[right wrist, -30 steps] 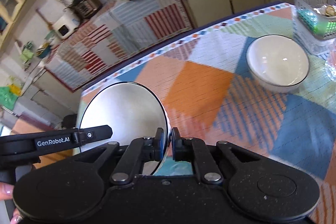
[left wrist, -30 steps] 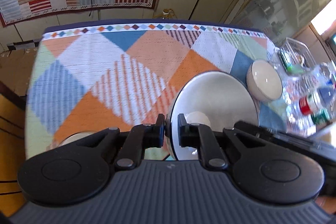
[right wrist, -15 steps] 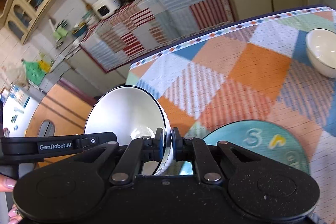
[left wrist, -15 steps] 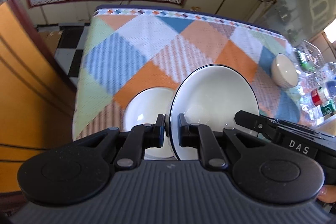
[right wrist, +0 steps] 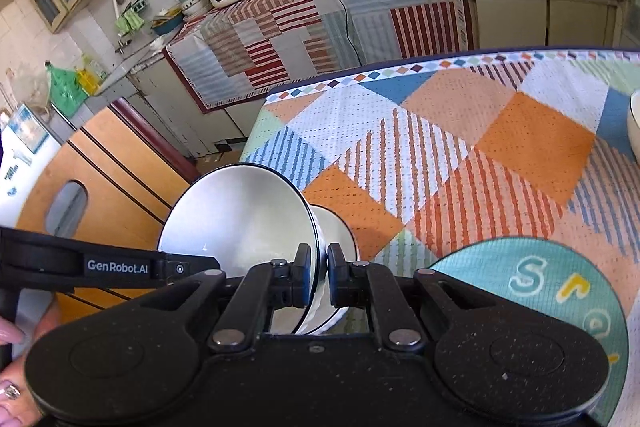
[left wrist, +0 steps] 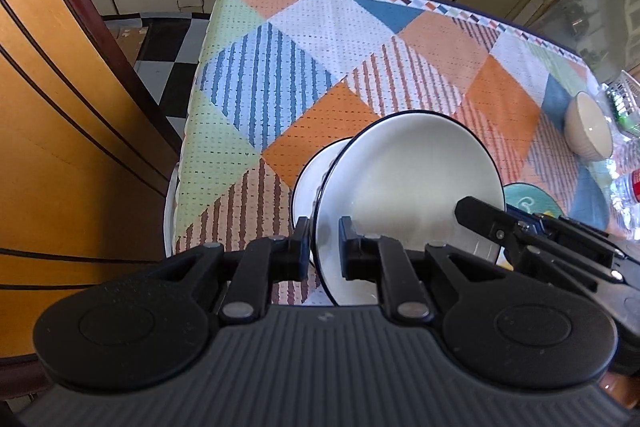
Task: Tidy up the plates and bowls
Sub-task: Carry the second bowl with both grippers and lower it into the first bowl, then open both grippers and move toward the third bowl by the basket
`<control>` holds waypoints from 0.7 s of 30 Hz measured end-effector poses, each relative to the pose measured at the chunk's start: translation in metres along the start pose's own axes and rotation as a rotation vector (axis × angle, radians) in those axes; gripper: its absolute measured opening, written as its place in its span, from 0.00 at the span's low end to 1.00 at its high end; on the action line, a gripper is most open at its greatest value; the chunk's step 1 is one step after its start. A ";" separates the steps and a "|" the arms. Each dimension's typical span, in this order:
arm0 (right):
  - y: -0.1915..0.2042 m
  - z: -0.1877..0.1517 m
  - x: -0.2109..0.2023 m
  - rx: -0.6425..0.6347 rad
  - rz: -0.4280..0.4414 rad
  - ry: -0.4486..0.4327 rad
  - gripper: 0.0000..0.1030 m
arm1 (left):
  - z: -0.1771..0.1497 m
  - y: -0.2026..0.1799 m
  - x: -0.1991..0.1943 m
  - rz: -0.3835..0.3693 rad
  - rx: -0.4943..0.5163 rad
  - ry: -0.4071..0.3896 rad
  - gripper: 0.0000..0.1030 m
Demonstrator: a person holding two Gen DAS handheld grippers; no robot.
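Both grippers hold one white plate with a dark rim [left wrist: 408, 187], tilted on edge above the table. My left gripper [left wrist: 323, 243] is shut on its near rim. My right gripper [right wrist: 318, 279] is shut on the same plate [right wrist: 236, 215] from the other side. A second white plate [left wrist: 312, 171] lies on the tablecloth just behind and under the held one; in the right wrist view it [right wrist: 336, 227] shows to the right of the held plate. A cream bowl [left wrist: 588, 131] stands at the far right of the table.
The table [left wrist: 320, 39] has a patchwork cloth. A round teal mat [right wrist: 532, 299] lies near the front right. A wooden chair [left wrist: 60, 131] stands at the table's left edge. Bottles and a clear basket [left wrist: 624, 99] crowd the right side.
Both grippers have carried the held plate left and toward the table's near left corner. The second plate has come into view beneath it, and the teal mat now lies uncovered.
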State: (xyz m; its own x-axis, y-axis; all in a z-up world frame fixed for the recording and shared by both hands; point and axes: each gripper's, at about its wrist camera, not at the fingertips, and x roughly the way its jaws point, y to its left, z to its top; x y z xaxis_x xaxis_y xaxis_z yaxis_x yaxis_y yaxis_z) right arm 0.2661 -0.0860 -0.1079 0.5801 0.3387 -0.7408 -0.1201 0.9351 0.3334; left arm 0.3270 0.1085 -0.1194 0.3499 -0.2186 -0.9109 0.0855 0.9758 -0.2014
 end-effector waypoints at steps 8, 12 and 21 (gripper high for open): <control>0.011 -0.003 0.019 -0.118 -0.067 0.001 0.12 | 0.009 -0.004 0.022 0.040 0.038 0.045 0.17; 0.013 -0.005 0.024 -0.159 -0.085 0.002 0.11 | 0.011 -0.007 0.030 0.059 0.055 0.067 0.19; 0.027 -0.012 0.035 -0.314 -0.187 -0.007 0.09 | 0.017 -0.014 0.036 0.083 0.091 0.057 0.29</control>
State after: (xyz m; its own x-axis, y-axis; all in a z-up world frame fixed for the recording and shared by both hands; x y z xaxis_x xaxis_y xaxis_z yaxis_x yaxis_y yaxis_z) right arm 0.2737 -0.0477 -0.1318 0.6209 0.1588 -0.7676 -0.2522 0.9677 -0.0037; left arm 0.3546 0.0864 -0.1433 0.3060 -0.1336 -0.9426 0.1435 0.9853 -0.0931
